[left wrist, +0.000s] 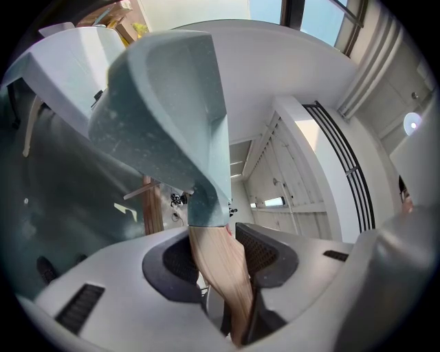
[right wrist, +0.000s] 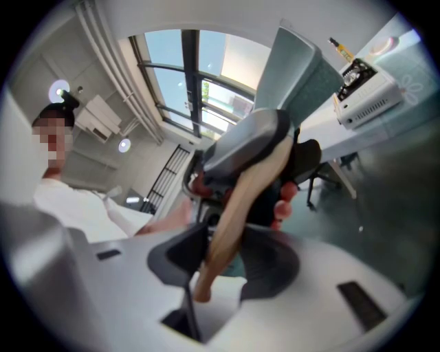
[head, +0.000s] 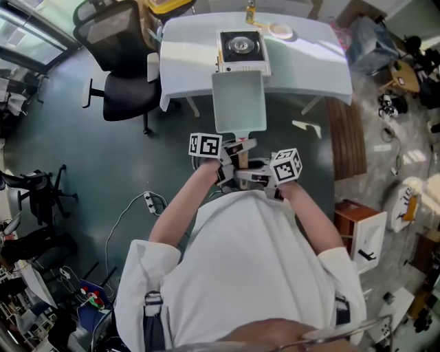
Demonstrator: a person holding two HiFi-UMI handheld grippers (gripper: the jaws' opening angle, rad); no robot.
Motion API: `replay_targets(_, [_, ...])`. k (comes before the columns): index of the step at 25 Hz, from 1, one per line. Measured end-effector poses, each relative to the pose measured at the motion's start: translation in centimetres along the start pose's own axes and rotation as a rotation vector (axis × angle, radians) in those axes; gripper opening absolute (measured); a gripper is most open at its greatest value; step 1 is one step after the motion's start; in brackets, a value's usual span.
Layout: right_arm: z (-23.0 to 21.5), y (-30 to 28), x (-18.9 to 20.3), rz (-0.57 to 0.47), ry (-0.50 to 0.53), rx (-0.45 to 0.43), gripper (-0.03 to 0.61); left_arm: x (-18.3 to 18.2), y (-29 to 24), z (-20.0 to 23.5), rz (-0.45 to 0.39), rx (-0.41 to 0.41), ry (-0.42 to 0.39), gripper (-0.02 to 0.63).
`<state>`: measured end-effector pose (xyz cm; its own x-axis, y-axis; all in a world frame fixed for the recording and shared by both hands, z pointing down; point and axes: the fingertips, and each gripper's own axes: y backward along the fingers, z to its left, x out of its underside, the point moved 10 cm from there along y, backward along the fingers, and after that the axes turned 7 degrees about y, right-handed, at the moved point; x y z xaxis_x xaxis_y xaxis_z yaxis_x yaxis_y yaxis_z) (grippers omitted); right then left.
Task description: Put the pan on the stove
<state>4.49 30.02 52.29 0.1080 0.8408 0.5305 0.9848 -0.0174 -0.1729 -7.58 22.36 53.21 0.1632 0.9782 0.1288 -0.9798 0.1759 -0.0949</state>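
A rectangular grey-blue pan point(head: 238, 102) with a wooden handle point(head: 242, 157) hangs in the air in front of me, just short of the white table point(head: 309, 58). My left gripper point(head: 232, 151) is shut on the handle close to the pan, and my right gripper point(head: 251, 176) is shut on the handle's end. In the left gripper view the handle point(left wrist: 218, 265) runs between the pads up to the pan point(left wrist: 165, 117). In the right gripper view the handle point(right wrist: 237, 206) passes between the pads, with the pan point(right wrist: 299, 75) beyond. The portable stove point(head: 241, 48) stands on the table beyond the pan; the right gripper view shows the stove point(right wrist: 364, 89) at the upper right.
A small bottle point(head: 251, 12) and a plate point(head: 280, 30) sit behind the stove. A black office chair point(head: 117, 75) stands left of the table. A power strip point(head: 148, 201) lies on the floor at my left, a wooden box point(head: 357, 223) at my right.
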Motion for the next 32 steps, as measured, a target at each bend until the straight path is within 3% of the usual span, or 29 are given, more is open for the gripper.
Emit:
replay_targets(17, [-1.5,-0.5,-1.9,0.03,-0.005,-0.044,0.158,-1.9,0.5,0.6,-0.038,-0.023,0.017,0.169])
replay_targets(32, [-7.8,1.7,-9.1,0.103,0.019,-0.097,0.158,-9.8,-2.6,1.9,-0.116,-0.056,0.026,0.169])
